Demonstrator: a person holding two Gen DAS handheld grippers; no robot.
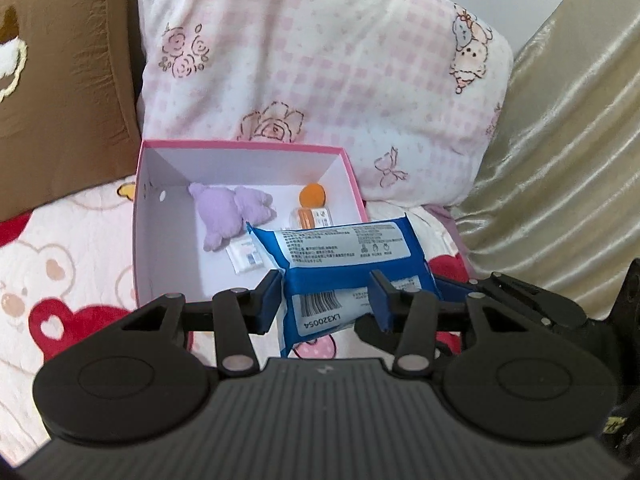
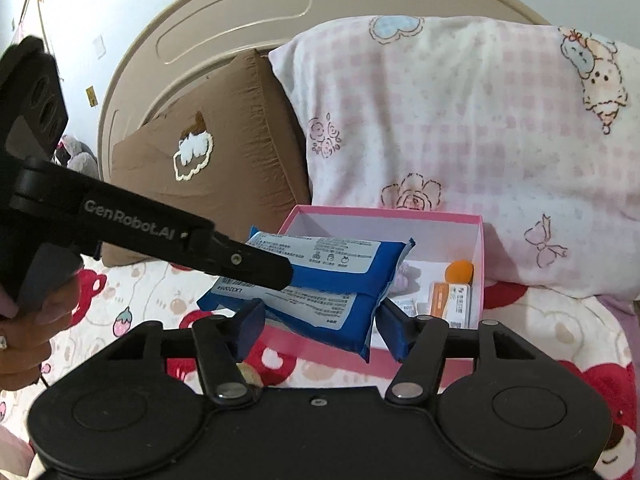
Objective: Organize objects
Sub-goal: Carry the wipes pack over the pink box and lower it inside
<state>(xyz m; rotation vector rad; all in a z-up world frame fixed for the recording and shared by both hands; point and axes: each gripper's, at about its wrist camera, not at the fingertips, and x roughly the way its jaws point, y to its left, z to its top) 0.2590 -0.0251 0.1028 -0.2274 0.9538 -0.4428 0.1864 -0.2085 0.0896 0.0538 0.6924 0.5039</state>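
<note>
Bedding forms the work area: a fleece bed cover [image 2: 132, 312] printed with red bears, hearts and strawberries, soft and uneven, so nothing set on it sits flat or firm.

Nearest the cameras, the left tongs [image 1: 326, 300] grip a blue packet of wipes [image 1: 340, 264] across its lower part, with both blue pads pressed into the wrapper. The right tongs [image 2: 320, 322] bracket the same packet [image 2: 340, 312]; the right pad appears to meet its edge, while the left pad seems to stand just clear, so whether they grip cannot be told. The packet hangs in the air above the near rim of a pink box [image 1: 138, 240].

Handling judgement: the packet looks light, soft and compressible, with a slick plastic wrapper. It sags and folds where unsupported. Take hold across the full thickness of the body, not at the crimped end seam, which could slip or tear. A mid-body grip limits droop. The contents are not fragile.

Inside the box lie 4 items: a purple plush toy [image 1: 232, 212], a small white sachet [image 1: 246, 258], an orange-capped bottle [image 1: 312, 200] and an orange-and-white carton [image 2: 450, 304]. Free floor space remains at the near left of the box.

Behind the box stand 2 cushions: a pink-checked pillow [image 1: 320, 60] and a brown pillow [image 2: 224, 160]. A beige headboard [image 2: 224, 16] and a pale wall [image 2: 80, 12] close the room. A gold satin cover [image 1: 560, 160] lies to the right.
</note>
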